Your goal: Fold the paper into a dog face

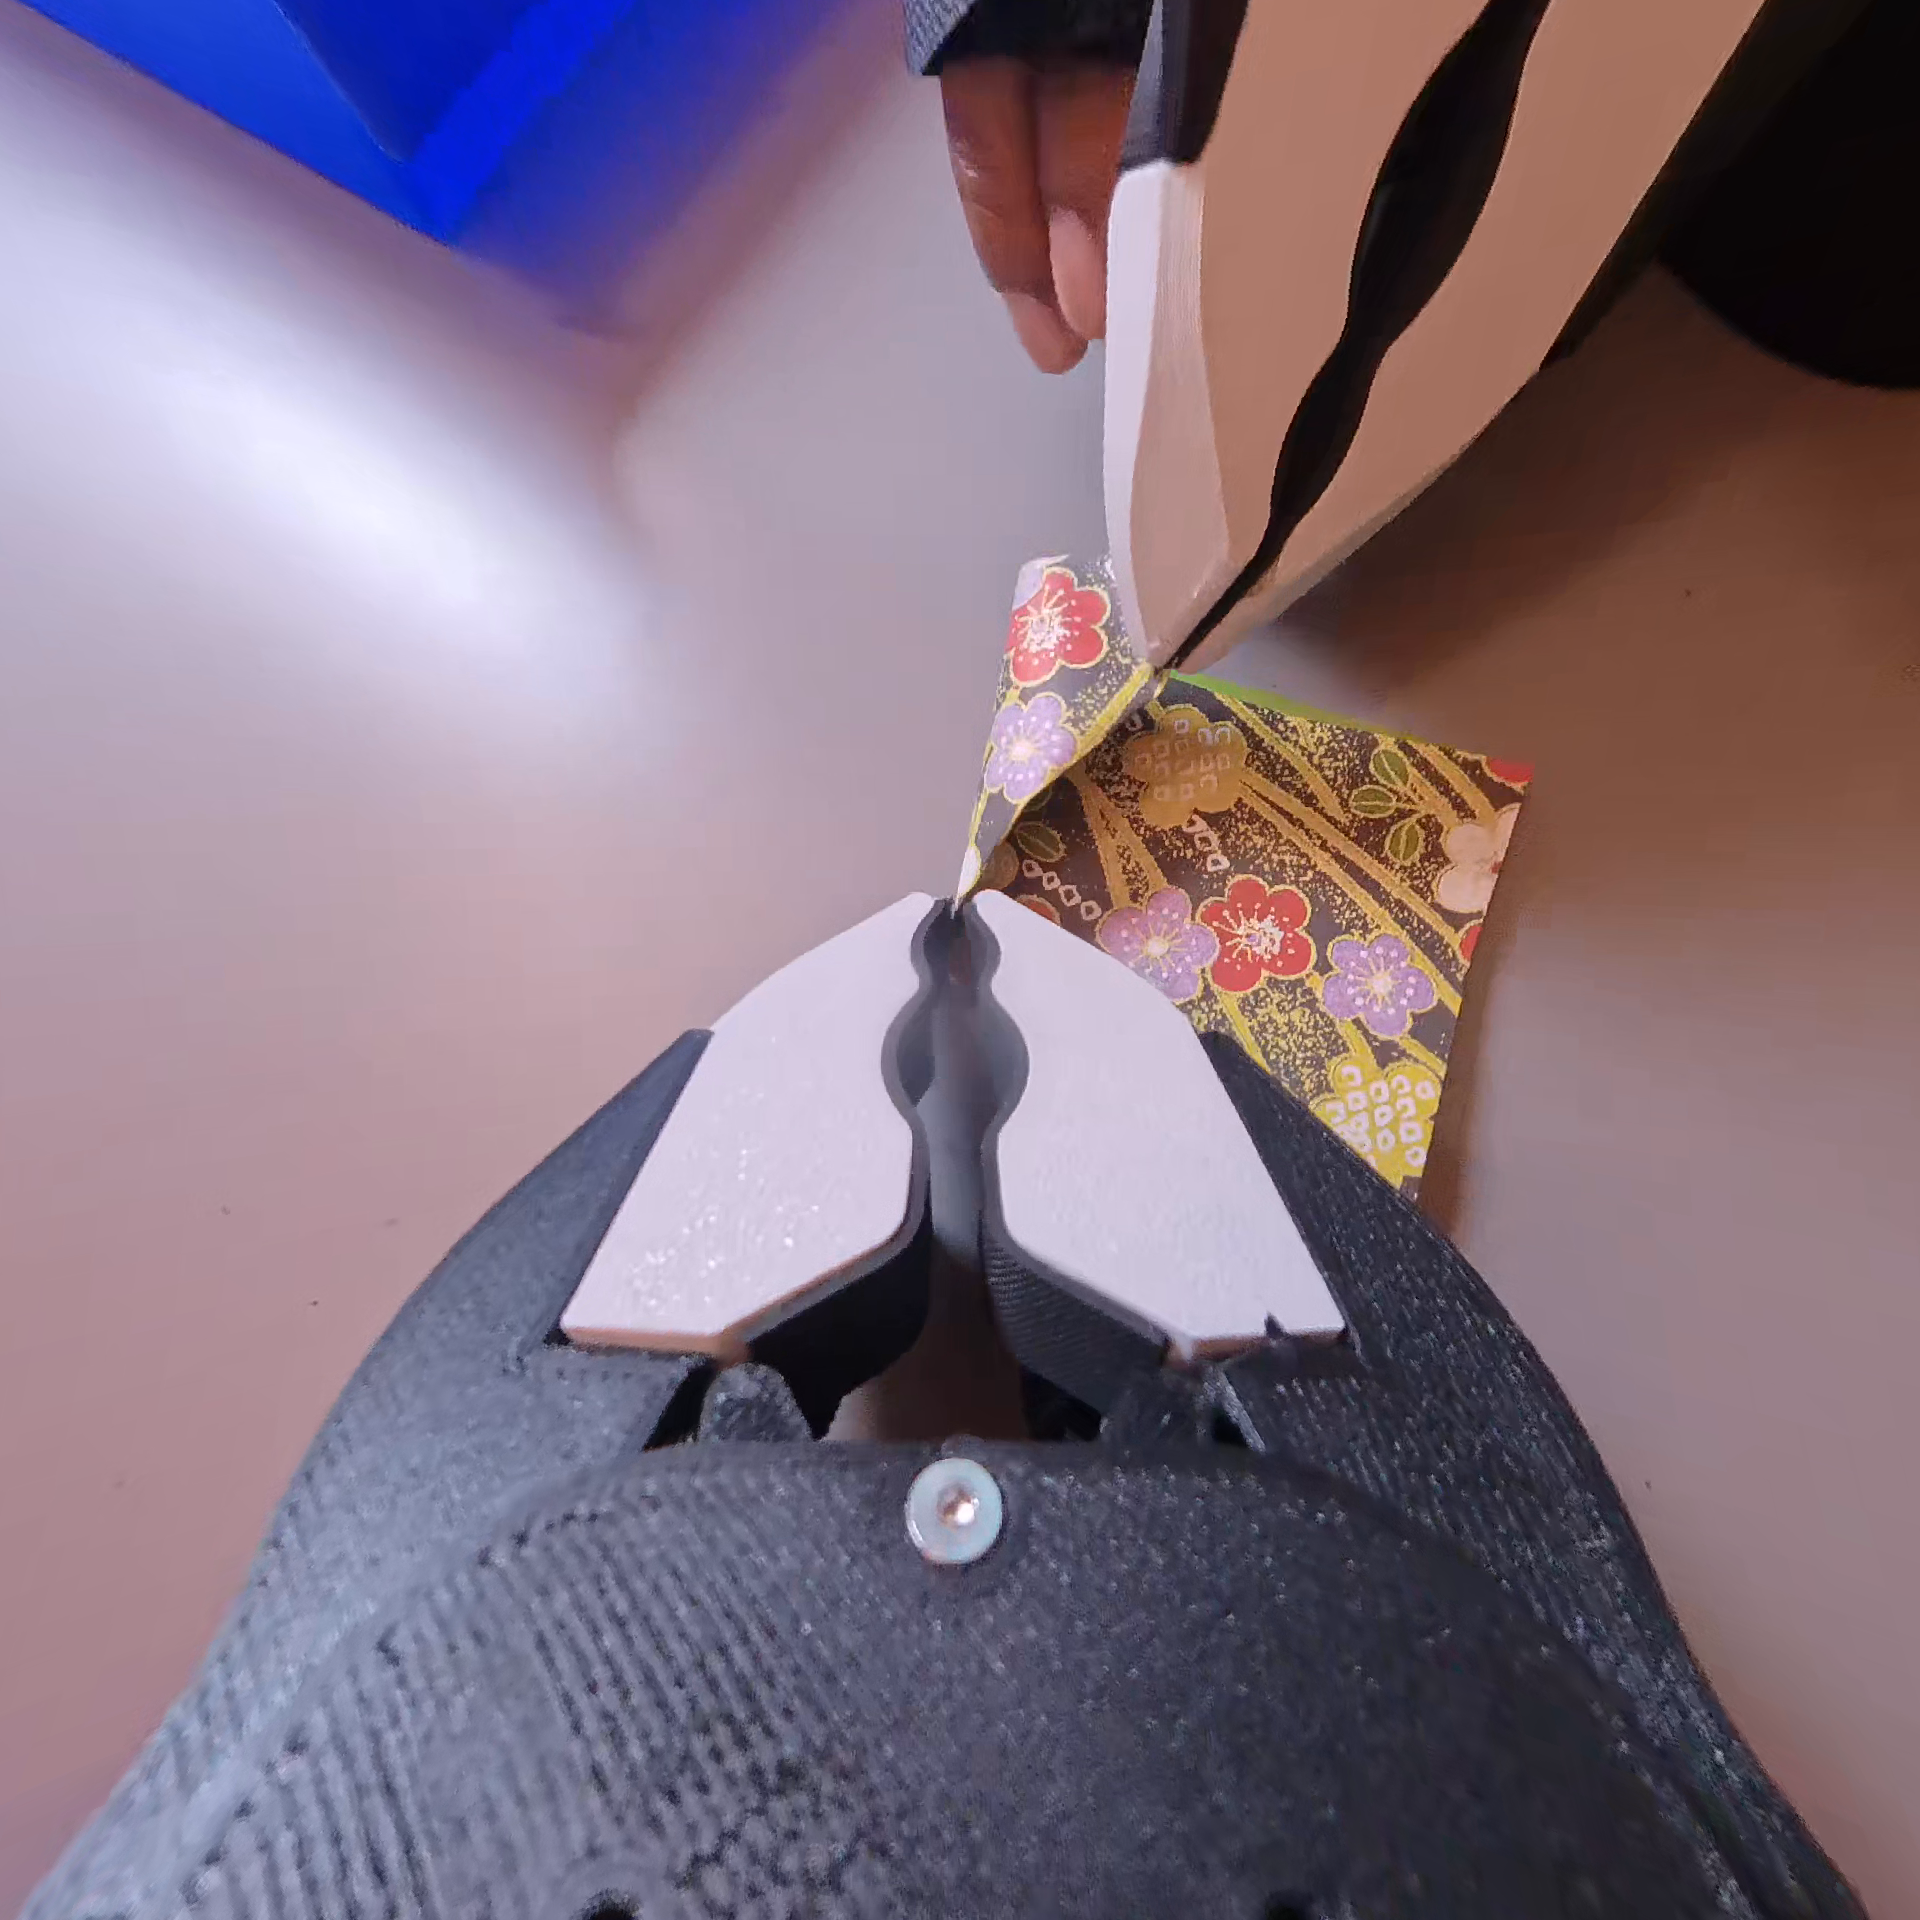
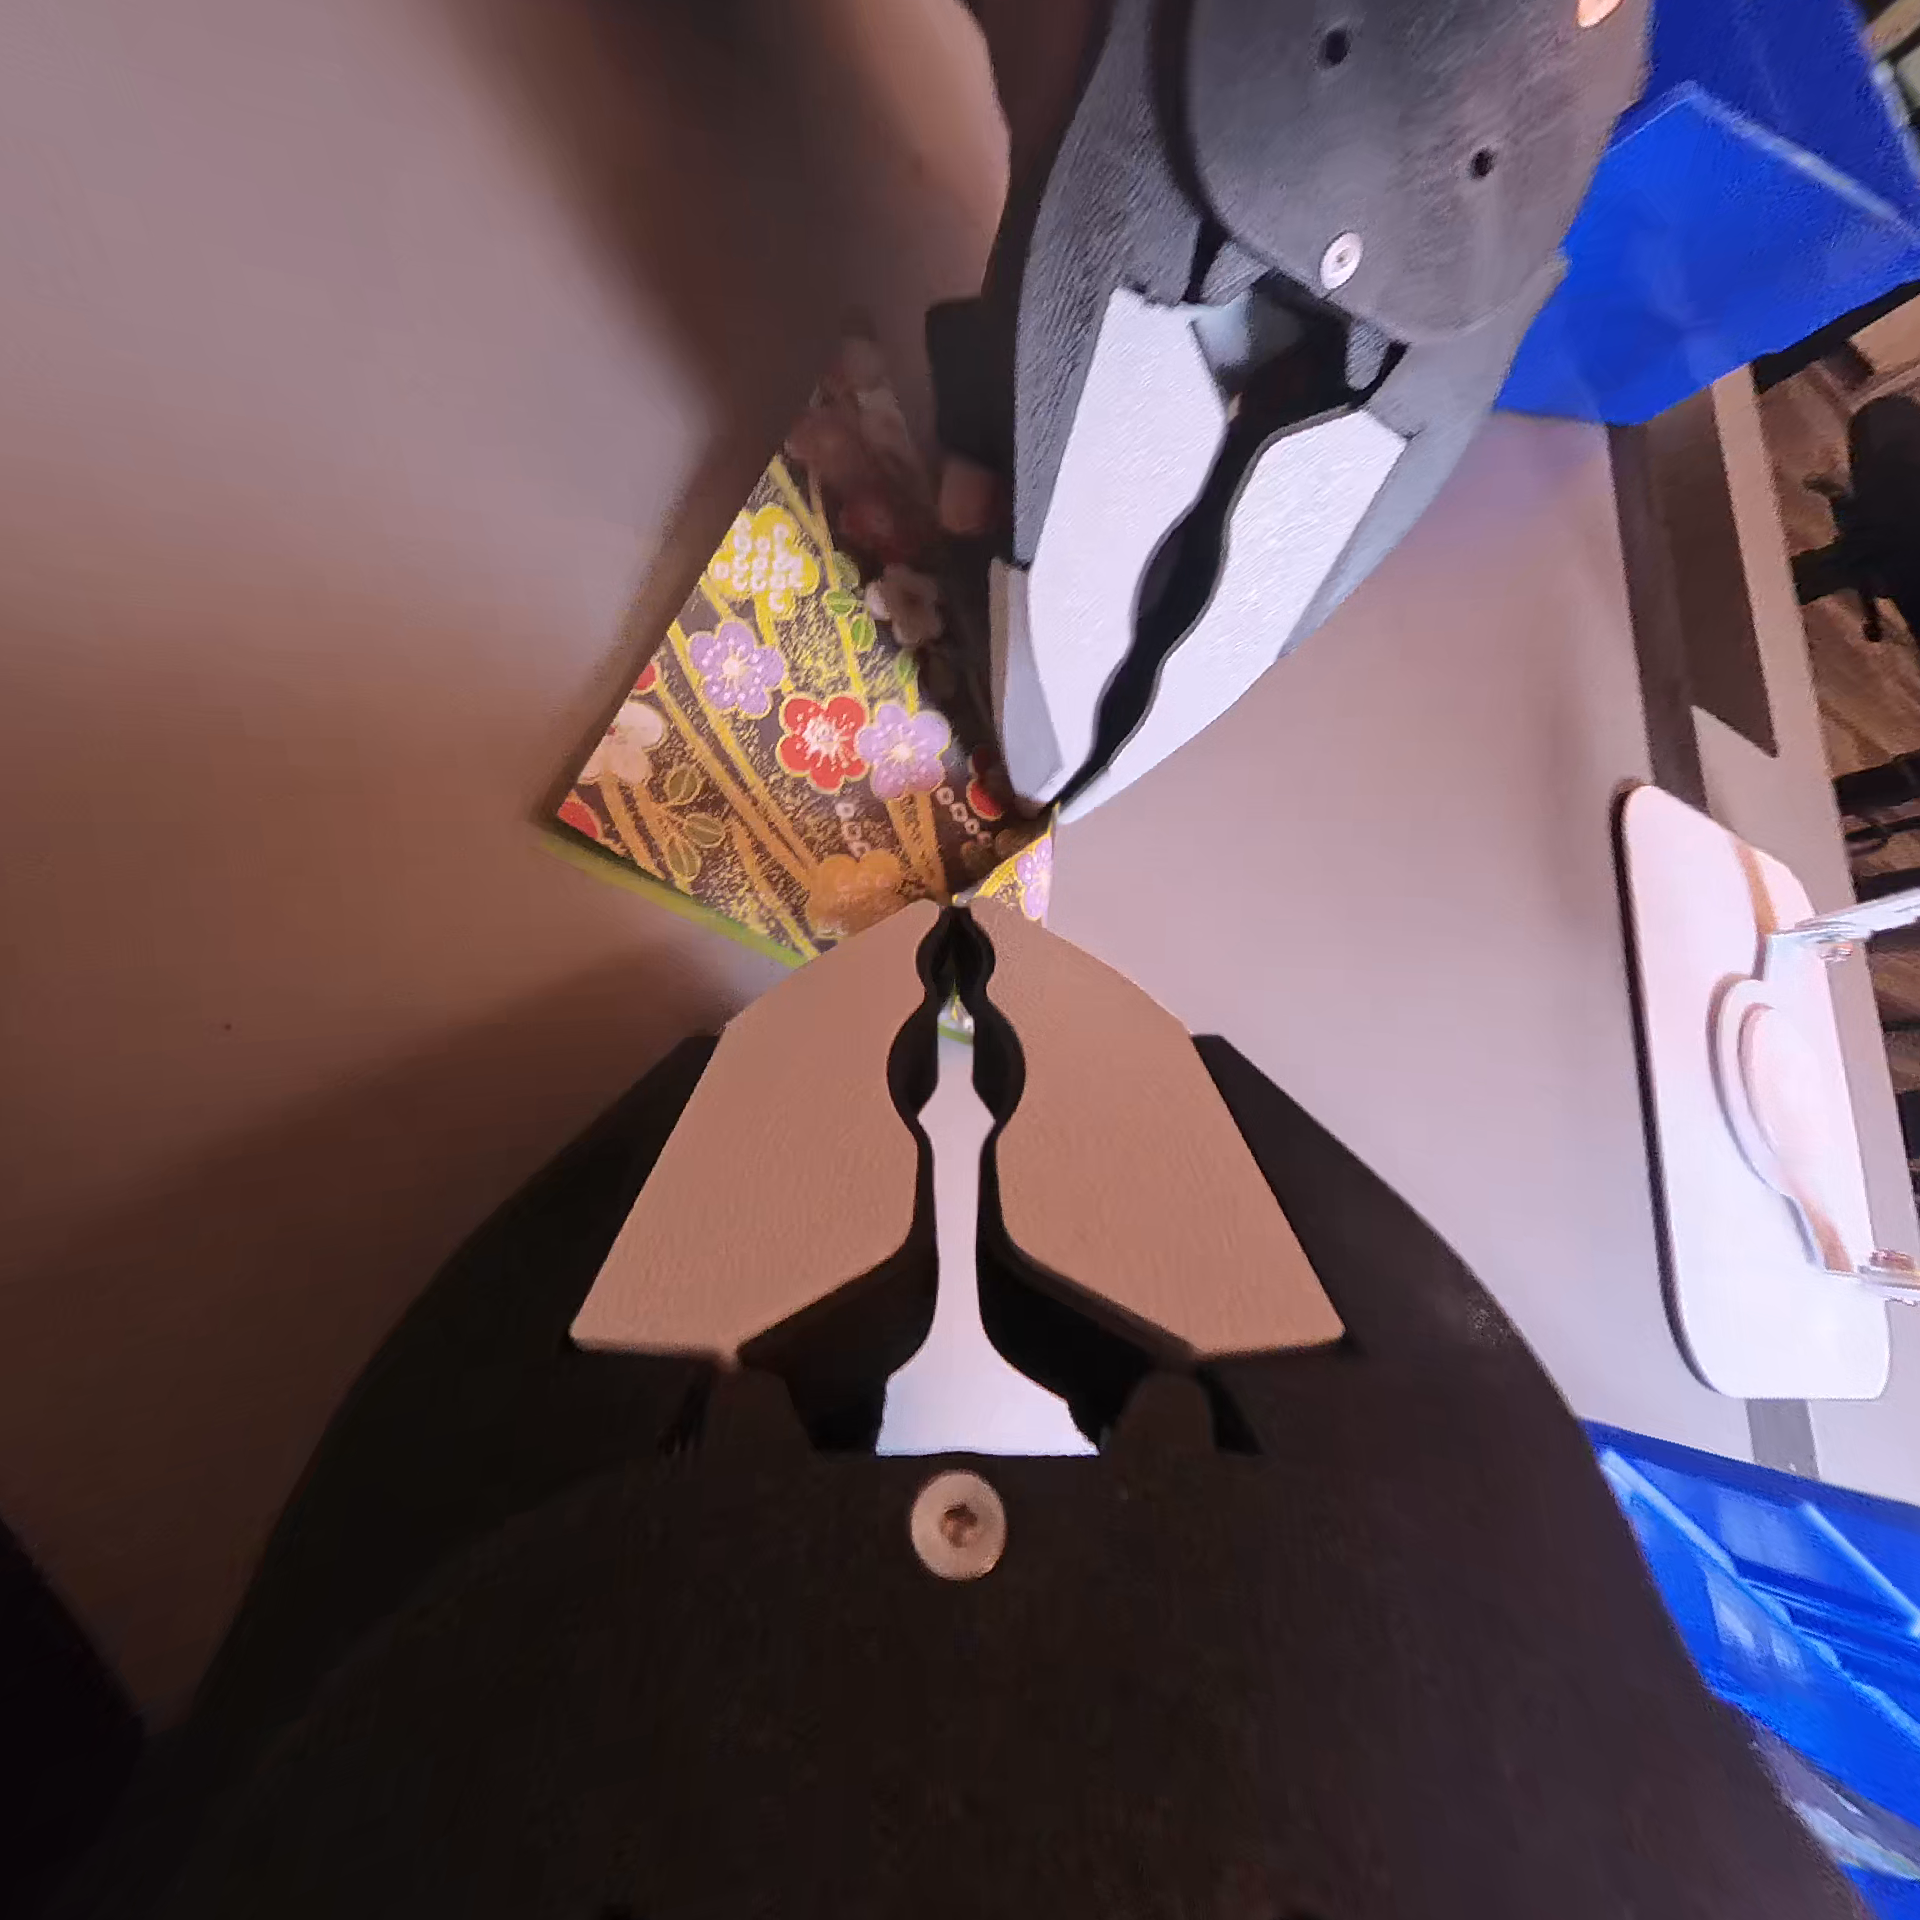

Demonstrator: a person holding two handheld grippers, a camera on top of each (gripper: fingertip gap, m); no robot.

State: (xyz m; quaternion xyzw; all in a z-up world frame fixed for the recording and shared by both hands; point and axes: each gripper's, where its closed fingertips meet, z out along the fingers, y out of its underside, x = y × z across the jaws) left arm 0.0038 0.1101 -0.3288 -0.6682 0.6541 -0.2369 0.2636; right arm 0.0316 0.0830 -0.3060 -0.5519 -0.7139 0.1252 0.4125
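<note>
Paper [image 1: 1247, 914]: floral, creased flap raised | left tongs [image 1: 958, 906] pinch corner | right tongs [image 2: 954, 910] pinch flap

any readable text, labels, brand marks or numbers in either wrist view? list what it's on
None readable in either view.
paper: only a flower and stripe pattern, no writing.
left gripper and right gripper: plain pads and screws, no markings.
blue bins and white board: blurred, no text visible.

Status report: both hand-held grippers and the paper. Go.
Left hand-held gripper shut on paper corner. Right hand-held gripper shut on the same raised flap. Rest of paper flat on table. Nothing in the way.
</note>
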